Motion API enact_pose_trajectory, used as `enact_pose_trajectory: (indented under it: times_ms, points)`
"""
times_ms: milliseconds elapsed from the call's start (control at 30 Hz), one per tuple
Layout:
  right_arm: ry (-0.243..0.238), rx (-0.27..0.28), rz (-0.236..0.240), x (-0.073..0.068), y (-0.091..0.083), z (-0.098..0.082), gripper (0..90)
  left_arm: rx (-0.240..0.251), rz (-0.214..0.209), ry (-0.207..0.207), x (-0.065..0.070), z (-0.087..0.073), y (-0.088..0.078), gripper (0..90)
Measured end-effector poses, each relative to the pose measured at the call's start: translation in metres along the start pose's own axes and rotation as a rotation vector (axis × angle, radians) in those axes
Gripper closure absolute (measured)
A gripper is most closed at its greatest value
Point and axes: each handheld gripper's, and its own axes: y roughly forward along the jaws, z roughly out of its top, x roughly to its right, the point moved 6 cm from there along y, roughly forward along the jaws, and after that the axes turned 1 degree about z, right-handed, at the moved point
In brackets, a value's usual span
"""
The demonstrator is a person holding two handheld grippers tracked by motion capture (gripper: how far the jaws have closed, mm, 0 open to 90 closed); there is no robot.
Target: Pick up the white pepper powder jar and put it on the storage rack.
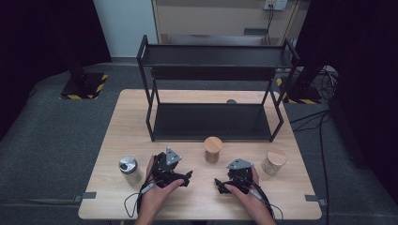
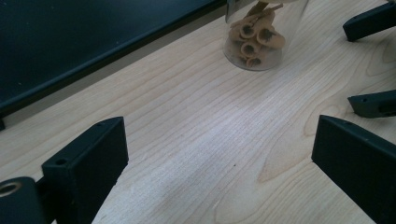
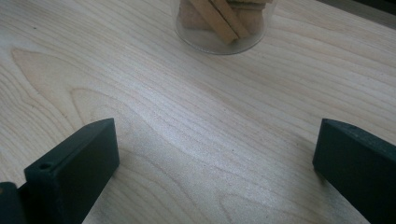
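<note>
A clear jar with a wooden lid [image 1: 213, 149] stands on the wooden table [image 1: 141, 122], just in front of the black rack [image 1: 211, 122]. My left gripper [image 1: 187, 177] rests on the table near the front, held by a hand. It is open, with bare wood between its jaws. My right gripper [image 1: 219, 183] lies beside it, also open and holding nothing. The left gripper view [image 2: 219, 163] looks at the jar of brown rolled sticks [image 2: 254, 39], with the right gripper's jaw tips at its right edge. A jar of brown sticks [image 3: 219, 21] stands ahead of the open right gripper [image 3: 217, 158].
A metal-lidded jar [image 1: 129, 169] stands at the front left. Another wooden-lidded jar [image 1: 273, 161] is at the right. The two-tier rack takes up the back half of the table. Cables trail from both grippers toward the front edge.
</note>
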Motion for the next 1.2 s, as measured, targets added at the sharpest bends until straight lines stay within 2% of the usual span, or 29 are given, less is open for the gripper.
enact_pose_trajectory:
  times_ms: [367,700,1200]
  points:
    - [0.001,0.001,-0.001,0.0,0.0,0.0,0.4,0.029,0.012,-0.018,-0.008,0.005,-0.018,2.4]
    - [0.002,0.001,-0.002,0.0,0.0,0.0,0.4,0.048,0.014,-0.019,-0.015,0.01,-0.035,2.3]
    - [0.001,0.001,-0.002,0.0,0.0,0.0,0.4,0.081,0.037,-0.039,-0.031,0.009,-0.059,2.3]
